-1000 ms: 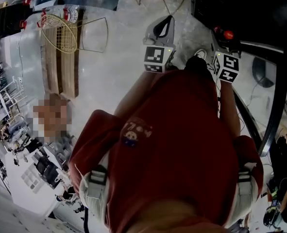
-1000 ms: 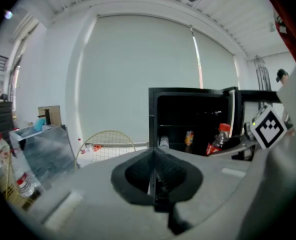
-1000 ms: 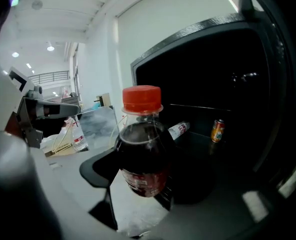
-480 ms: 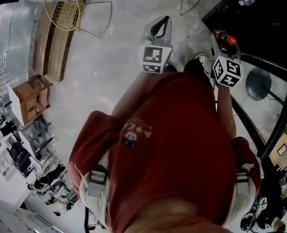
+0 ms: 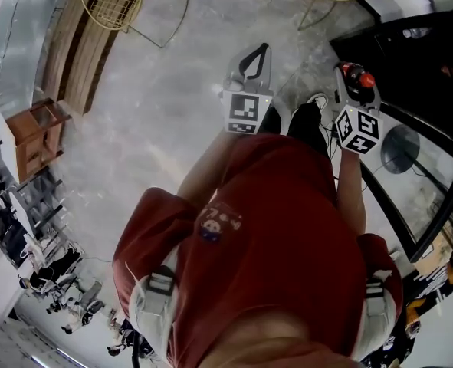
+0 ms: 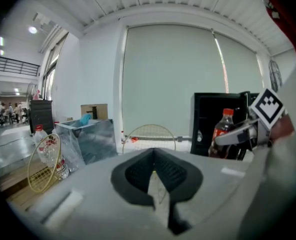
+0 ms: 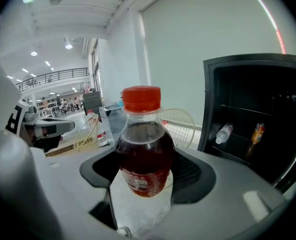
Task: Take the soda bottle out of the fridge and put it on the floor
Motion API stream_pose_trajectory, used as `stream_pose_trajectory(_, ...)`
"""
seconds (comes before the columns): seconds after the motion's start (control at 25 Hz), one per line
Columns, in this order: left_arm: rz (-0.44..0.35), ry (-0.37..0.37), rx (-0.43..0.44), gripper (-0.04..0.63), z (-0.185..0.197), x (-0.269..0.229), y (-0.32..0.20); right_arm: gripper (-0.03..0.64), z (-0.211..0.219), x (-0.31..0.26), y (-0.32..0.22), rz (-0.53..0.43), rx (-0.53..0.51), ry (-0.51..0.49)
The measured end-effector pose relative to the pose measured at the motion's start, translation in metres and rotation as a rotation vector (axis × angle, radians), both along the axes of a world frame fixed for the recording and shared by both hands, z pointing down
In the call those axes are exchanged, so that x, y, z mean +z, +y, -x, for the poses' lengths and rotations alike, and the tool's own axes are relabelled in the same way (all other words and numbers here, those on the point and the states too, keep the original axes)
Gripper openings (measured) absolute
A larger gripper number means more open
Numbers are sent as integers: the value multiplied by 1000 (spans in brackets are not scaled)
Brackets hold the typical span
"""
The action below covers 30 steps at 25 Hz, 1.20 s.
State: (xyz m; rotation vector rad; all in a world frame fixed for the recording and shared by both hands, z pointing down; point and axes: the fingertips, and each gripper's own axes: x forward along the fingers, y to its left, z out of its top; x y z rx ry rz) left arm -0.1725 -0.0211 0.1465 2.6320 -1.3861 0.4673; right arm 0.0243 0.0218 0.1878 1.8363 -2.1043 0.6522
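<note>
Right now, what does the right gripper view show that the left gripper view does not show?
Only the right gripper view: a can on a shelf inside the fridge. Only the left gripper view: a tan box against the far wall. Both: the black fridge, the shut, empty left gripper, and the red-capped soda bottle held in the right gripper.

In the head view, only the red cap of the bottle showed; the right gripper hid the rest. The picture's edge cut off the fridge. The can inside was too small to read.
</note>
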Motion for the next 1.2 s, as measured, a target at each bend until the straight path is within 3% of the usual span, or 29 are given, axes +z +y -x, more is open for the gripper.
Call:
stream_pose_trajectory(0.44,-37,12,-81,-2,10,-9,-8,304,4,-21,-24,-55,-88,-6)
stream_pose_trajectory(0.84,-96,-9,-66,-2,-33,-34,-4,304,-38,-38,-29,-105,-83,-27)
stream_pose_trajectory(1.2,-90,-18,-78,-2,-55,-29,-4,304,-64,-34,-26,-107,-88,-29)
